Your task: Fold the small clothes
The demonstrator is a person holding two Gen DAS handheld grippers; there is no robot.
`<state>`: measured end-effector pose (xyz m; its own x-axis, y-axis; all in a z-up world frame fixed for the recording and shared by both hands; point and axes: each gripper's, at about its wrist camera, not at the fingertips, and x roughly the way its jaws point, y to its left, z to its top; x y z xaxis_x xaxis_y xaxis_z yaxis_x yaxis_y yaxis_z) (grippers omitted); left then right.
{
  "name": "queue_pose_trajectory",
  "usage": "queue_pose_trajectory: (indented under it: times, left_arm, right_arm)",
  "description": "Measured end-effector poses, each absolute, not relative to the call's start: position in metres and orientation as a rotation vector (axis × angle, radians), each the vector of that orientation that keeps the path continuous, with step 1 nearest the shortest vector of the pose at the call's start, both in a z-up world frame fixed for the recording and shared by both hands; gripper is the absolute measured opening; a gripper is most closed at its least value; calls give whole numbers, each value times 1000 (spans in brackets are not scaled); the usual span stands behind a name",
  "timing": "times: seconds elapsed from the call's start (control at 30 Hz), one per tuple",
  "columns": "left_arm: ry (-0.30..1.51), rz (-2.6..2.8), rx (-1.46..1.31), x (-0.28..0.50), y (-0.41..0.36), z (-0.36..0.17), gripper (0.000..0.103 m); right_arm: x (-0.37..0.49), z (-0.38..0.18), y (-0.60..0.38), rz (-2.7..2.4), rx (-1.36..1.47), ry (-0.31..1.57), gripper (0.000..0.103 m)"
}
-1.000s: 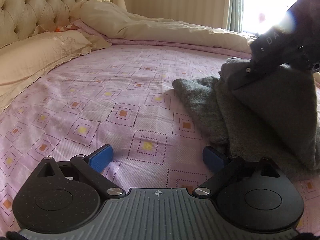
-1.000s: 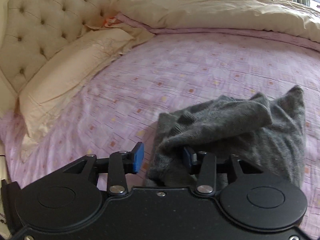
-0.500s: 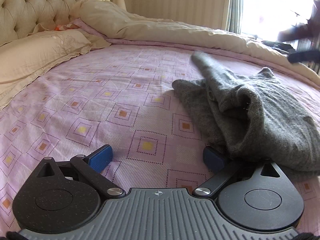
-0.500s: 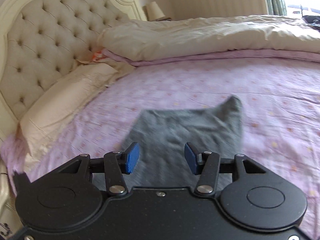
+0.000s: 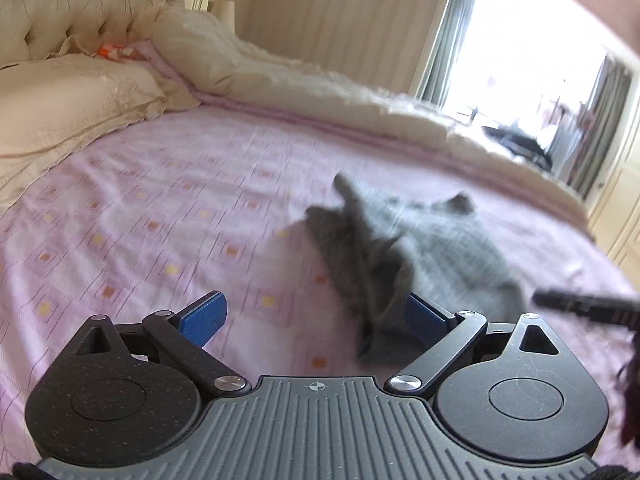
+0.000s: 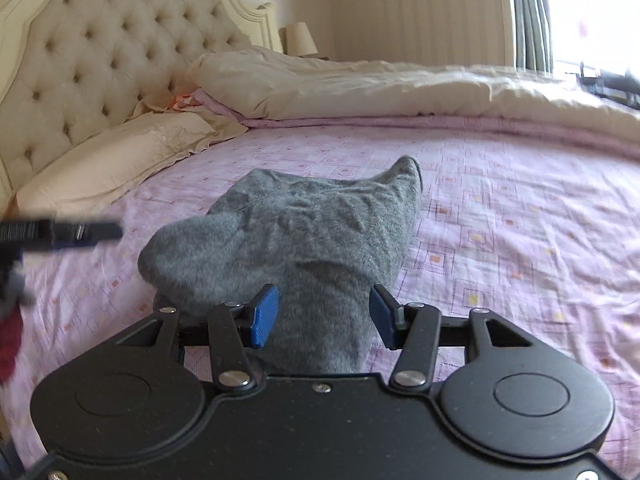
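A grey knit garment (image 5: pixel 440 248) lies rumpled on the pink patterned bed sheet (image 5: pixel 160 232). My left gripper (image 5: pixel 314 314) is open wide above the sheet. The garment's blurred near corner lies by its right pad (image 5: pixel 424 314), with nothing pinched. In the right wrist view the garment (image 6: pixel 320 220) spreads out ahead, one corner sticking up at the far end. My right gripper (image 6: pixel 323 316) hangs open over its near end; the cloth shows between the pads, which do not press it. Each gripper shows as a dark bar in the other's view (image 5: pixel 584 308) (image 6: pixel 60 232).
A cream pillow (image 6: pixel 120 160) and a tufted headboard (image 6: pixel 100 60) lie to the left. A bunched cream duvet (image 6: pixel 400 88) runs along the far side of the bed. A bright window with curtains (image 5: pixel 520 52) is at the far right.
My right gripper let go of the lifted fold and drew back; the garment dropped onto the sheet. My left gripper rose and tilted, so the garment now looks farther off.
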<state>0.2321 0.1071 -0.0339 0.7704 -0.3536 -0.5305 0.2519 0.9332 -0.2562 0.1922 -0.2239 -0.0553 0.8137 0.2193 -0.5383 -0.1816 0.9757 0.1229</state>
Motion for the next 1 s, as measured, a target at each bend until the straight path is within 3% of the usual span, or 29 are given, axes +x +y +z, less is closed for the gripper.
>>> queue_pose_trajectory:
  times: [0.23, 0.3, 0.37, 0.43, 0.47, 0.5, 0.53, 0.6, 0.8, 1.0]
  left_arm:
    - [653, -443, -235, 266, 69, -19, 94]
    - [705, -455, -221, 276, 59, -27, 79]
    - [743, -482, -215, 282, 52, -35, 55]
    - [778, -504, -225, 286, 49, -41, 42]
    - [793, -520, -236, 287, 47, -44, 39]
    - [800, -530, -244, 288, 46, -45, 37]
    - [806, -532, -248, 289, 46, -47, 30]
    - [823, -536, -258, 291, 45, -48, 20]
    - [849, -550, -290, 284, 45, -48, 15]
    - [931, -497, -284, 272, 53, -78, 15]
  right_arm:
    - [169, -67, -180, 236, -268, 513, 62]
    - [169, -74, -167, 247, -371, 498, 62]
    - [169, -83, -155, 253, -471, 482, 61]
    - [172, -91, -145, 255, -566, 472, 58]
    - [173, -95, -142, 254, -607, 472, 54]
    - [176, -100, -139, 256, -652, 476, 35]
    - [178, -103, -137, 251, -685, 477, 10]
    - [179, -103, -142, 237, -686, 470, 10]
    - [168, -83, -175, 247, -519, 449, 10]
    - [171, -97, -183, 341, -461, 554, 11]
